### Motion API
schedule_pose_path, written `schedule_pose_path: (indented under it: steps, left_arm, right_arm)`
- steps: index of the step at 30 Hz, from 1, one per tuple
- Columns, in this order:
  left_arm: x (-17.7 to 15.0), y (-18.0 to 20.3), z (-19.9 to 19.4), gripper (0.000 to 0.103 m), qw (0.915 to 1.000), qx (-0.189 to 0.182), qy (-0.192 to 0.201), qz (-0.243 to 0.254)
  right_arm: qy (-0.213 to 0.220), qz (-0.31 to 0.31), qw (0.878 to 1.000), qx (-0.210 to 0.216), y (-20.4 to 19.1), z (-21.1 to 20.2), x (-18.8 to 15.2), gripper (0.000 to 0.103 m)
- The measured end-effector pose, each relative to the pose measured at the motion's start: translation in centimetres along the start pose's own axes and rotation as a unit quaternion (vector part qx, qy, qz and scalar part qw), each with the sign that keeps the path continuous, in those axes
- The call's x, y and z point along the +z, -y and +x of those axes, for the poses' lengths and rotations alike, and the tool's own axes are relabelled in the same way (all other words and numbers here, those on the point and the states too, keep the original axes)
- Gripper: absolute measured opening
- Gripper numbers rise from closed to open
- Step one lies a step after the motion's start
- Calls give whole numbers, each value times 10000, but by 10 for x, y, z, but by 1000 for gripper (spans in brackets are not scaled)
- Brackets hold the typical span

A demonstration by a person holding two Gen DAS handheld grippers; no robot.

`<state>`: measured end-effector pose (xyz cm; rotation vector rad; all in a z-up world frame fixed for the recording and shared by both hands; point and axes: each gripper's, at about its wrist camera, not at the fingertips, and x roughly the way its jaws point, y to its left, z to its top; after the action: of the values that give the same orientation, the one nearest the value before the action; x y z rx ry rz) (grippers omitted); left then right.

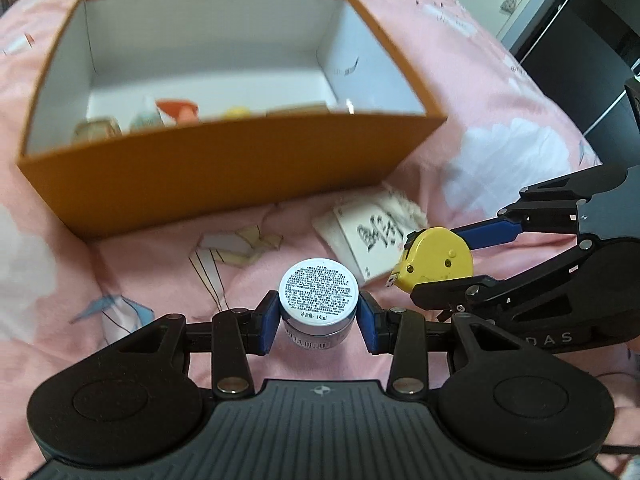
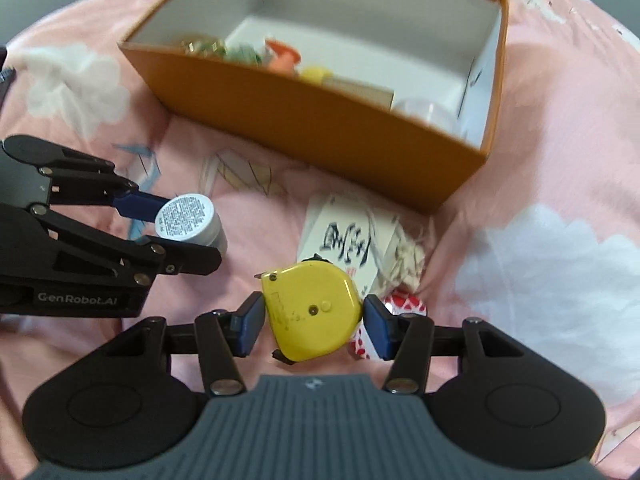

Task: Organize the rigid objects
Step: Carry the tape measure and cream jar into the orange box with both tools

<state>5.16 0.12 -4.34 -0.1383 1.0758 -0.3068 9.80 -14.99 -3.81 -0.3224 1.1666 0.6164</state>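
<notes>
My left gripper (image 1: 318,316) is shut on a small silver jar (image 1: 318,290) with a printed white lid, held off the pink bedding. The jar (image 2: 186,216) and left gripper (image 2: 188,232) also show at the left of the right wrist view. My right gripper (image 2: 312,322) is shut on a yellow tape measure (image 2: 308,300), its blue pads pressing both sides. In the left wrist view the tape measure (image 1: 436,258) sits in the right gripper (image 1: 444,268) at the right. Behind both stands an open orange box (image 1: 224,172) with white inside walls, holding several small items.
A white packet with black calligraphy (image 2: 348,236) lies on the pink bedding in front of the box (image 2: 320,128). A red-and-white patterned item (image 2: 404,306) lies under the right gripper's right finger. Dark furniture (image 1: 580,60) stands beyond the bed's right edge.
</notes>
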Motion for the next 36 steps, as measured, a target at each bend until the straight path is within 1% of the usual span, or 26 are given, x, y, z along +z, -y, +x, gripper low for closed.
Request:
schedule_pose_path:
  steps: [8, 12, 16, 21, 26, 29, 31, 36]
  left_arm:
    - [20, 3, -31, 46, 9985, 40, 540, 31]
    - [34, 3, -46, 46, 9965, -10, 832, -6]
    - [51, 1, -56, 46, 9937, 64, 1121, -38]
    - [76, -5, -62, 46, 9897, 185, 1413, -140]
    - [99, -21, -50, 46, 9860, 489, 1548, -377]
    - [111, -36, -37, 46, 9855, 501, 1487, -649]
    - [118, -42, -28, 46, 9848, 509, 1486, -741]
    - [132, -50, -7, 46, 9851, 599, 1390, -811]
  right_arm:
    - [556, -95, 9984, -36, 1, -31, 17, 54]
    - [836, -168, 9963, -55, 1, -47, 30, 53]
    - [1115, -206, 9934, -145, 2, -61, 43, 53]
    - [1356, -180, 9904, -182, 7, -69, 64, 53]
    - [1371, 68, 9905, -122, 19, -58, 89, 53]
    - [1349, 39, 9906, -235, 21, -45, 105, 53]
    - [1286, 25, 9911, -341, 23, -33, 116, 53]
    - [1188, -177, 9914, -529, 21, -7, 139, 53]
